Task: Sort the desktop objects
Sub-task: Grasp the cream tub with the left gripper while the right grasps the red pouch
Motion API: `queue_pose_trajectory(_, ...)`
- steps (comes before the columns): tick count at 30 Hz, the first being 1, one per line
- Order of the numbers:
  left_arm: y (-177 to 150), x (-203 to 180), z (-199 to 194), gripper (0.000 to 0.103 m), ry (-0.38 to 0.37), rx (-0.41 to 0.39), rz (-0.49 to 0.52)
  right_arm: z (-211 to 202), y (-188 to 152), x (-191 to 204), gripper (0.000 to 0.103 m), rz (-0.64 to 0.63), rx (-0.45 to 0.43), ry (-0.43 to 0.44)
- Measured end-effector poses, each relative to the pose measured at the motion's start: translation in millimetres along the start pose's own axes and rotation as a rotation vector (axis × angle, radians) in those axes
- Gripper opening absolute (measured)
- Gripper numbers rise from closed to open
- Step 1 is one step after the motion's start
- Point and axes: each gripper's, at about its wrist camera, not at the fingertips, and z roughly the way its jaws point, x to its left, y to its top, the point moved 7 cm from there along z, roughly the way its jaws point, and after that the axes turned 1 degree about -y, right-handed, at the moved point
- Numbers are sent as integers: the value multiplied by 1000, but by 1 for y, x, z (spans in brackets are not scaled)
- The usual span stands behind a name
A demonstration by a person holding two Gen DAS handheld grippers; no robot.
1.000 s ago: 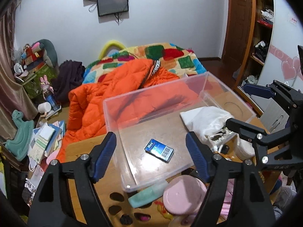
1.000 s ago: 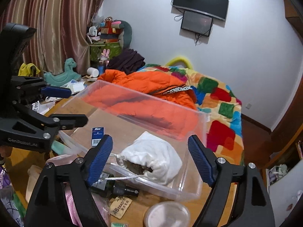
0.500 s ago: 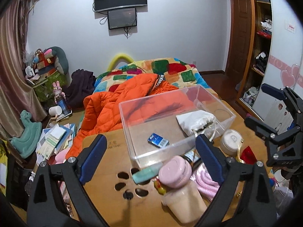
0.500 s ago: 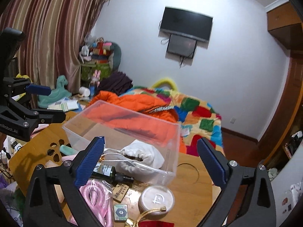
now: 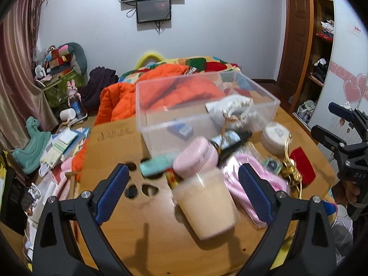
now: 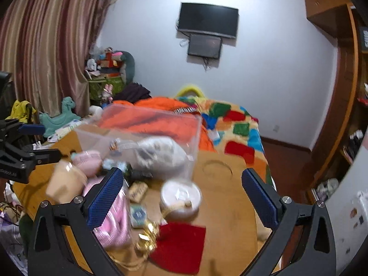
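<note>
A clear plastic box (image 5: 207, 112) stands at the far side of the wooden table (image 5: 115, 142). It holds a white drawstring bag (image 5: 232, 105) and a small blue pack (image 5: 181, 130). In front of it lie a cream cup with a pink lid (image 5: 204, 197), a teal tube (image 5: 156, 166), a dark bottle (image 5: 230, 141), a pink cord bundle (image 5: 253, 179), a round white tin (image 5: 274, 135), a gold chain (image 5: 291, 170) and a red pouch (image 6: 181, 243). My left gripper (image 5: 181, 191) is open above the cup. My right gripper (image 6: 182, 197) is open above the tin (image 6: 180, 199).
An orange jacket (image 5: 119, 101) and a patchwork blanket (image 6: 230, 124) lie on the bed behind the table. Books and toys clutter the floor at the left (image 5: 59, 145). A wardrobe and shelves (image 5: 322, 46) stand at the right.
Both grippers have pulled back and away from the box, so more of the table and its clutter shows. Both stay open and empty.
</note>
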Motion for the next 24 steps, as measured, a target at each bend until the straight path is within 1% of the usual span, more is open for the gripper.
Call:
queue_pose_trajectory(4, -19, -7, 8, 97, -5, 16, -24, 7, -30, -5, 102, 53, 54, -1)
queue_pose_trajectory(7, -28, -6, 17, 97, -29, 43, -75, 11, -50, -5, 102, 86, 92, 7)
queue_pose_trajectory(9, -34, -5, 24, 97, -44, 66, -113, 14, -61, -5, 102, 100, 111, 0)
queue_pose_trajectory(12, -39, -6, 31, 97, -39, 77, -138, 21, -76, -10, 102, 117, 145, -26)
queue_pose_trajectory(14, -42, -8, 35, 97, -26, 78, -147, 25, -82, -13, 102, 137, 164, -22)
queue_pose_trajectory(17, -42, -10, 42, 97, -2, 77, -152, 29, -89, -12, 102, 163, 191, 14)
queue_pose_trajectory(20, -42, -10, 46, 97, 8, 66, -169, 32, -91, -9, 102, 169, 197, 34)
queue_pose_trajectory(24, -40, -6, 48, 97, 24, 55, -204, 41, -95, -3, 102, 174, 229, 61)
